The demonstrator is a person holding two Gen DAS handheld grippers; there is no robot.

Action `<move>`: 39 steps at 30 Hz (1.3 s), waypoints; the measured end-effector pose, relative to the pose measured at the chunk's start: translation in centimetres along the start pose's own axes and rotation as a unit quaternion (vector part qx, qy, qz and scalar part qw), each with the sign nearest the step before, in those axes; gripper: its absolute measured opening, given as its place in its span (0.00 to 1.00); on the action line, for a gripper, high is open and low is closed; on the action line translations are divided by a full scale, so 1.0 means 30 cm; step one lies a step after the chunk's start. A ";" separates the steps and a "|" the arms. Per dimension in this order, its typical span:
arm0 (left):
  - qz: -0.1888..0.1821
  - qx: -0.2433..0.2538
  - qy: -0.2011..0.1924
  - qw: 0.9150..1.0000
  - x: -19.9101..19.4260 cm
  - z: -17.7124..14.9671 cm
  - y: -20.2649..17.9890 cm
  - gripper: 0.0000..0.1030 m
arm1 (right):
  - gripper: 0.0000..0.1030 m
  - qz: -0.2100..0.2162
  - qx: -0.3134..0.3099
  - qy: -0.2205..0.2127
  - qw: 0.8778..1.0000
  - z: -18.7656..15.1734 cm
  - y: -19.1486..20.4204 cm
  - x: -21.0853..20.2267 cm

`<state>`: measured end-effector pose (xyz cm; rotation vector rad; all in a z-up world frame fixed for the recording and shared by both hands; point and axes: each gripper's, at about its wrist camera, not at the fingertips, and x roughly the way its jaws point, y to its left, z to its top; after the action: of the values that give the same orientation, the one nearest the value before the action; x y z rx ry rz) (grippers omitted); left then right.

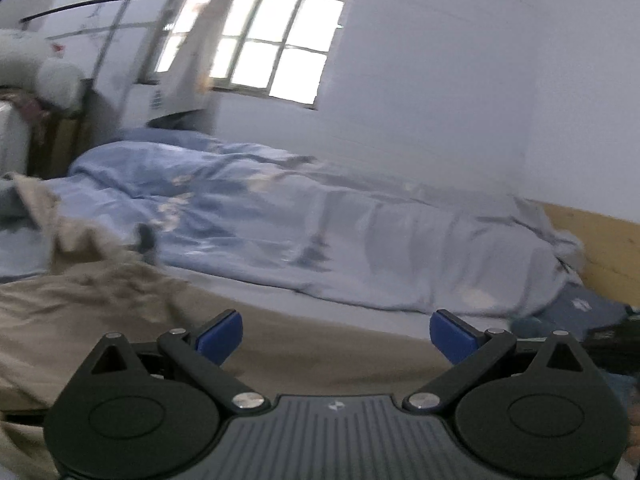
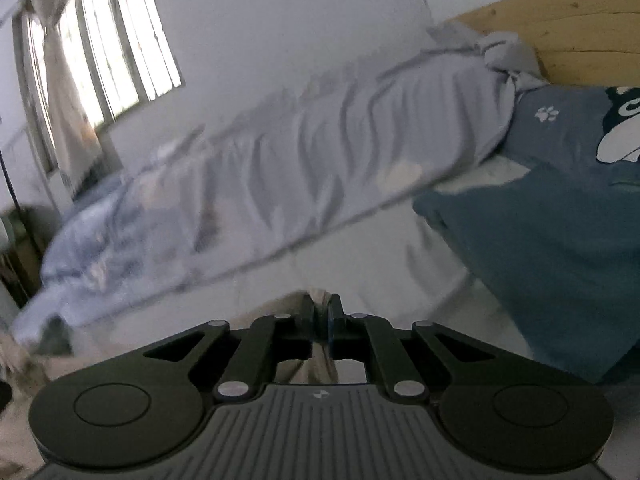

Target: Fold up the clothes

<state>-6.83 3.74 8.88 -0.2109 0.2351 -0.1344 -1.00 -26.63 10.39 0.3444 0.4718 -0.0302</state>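
Note:
A beige garment (image 1: 100, 312) lies spread on the bed in the left wrist view, rumpled at the left and reaching under my left gripper (image 1: 336, 334). That gripper is open, its blue pads (image 1: 222, 336) wide apart with nothing between them. In the right wrist view my right gripper (image 2: 322, 314) is shut on a fold of the same beige garment (image 2: 316, 360), which hangs down between the fingers. Both views are blurred by motion.
A bunched light-blue duvet (image 1: 320, 232) runs along the white wall at the bed's far side. A dark blue pillow (image 2: 560, 208) with a cartoon print lies by the wooden headboard (image 2: 580, 32). A window (image 1: 272, 32) and curtain stand beyond the bed.

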 end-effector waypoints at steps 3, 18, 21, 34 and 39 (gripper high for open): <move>-0.016 0.026 0.005 1.000 0.011 -0.039 -0.066 1.00 | 0.27 -0.007 -0.005 0.010 1.000 -0.023 -0.019 0.001; 0.021 0.096 0.070 0.993 0.034 -0.197 -0.238 1.00 | 0.57 0.023 0.083 0.000 0.996 0.029 -0.129 -0.051; 0.019 0.099 0.073 0.992 0.035 -0.204 -0.274 1.00 | 0.65 0.041 0.098 -0.005 0.994 0.045 -0.139 -0.058; 0.006 0.114 0.072 0.991 0.043 -0.225 -0.398 1.00 | 0.82 0.101 0.104 -0.029 0.989 0.109 -0.193 -0.101; -0.007 0.078 0.069 0.995 -0.006 -0.223 -0.415 1.00 | 0.90 0.109 0.088 -0.043 0.989 0.135 -0.222 -0.119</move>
<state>-9.98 -9.57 5.34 -0.0474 0.3588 -0.1808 -3.12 -34.44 13.25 0.5653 0.3449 0.1270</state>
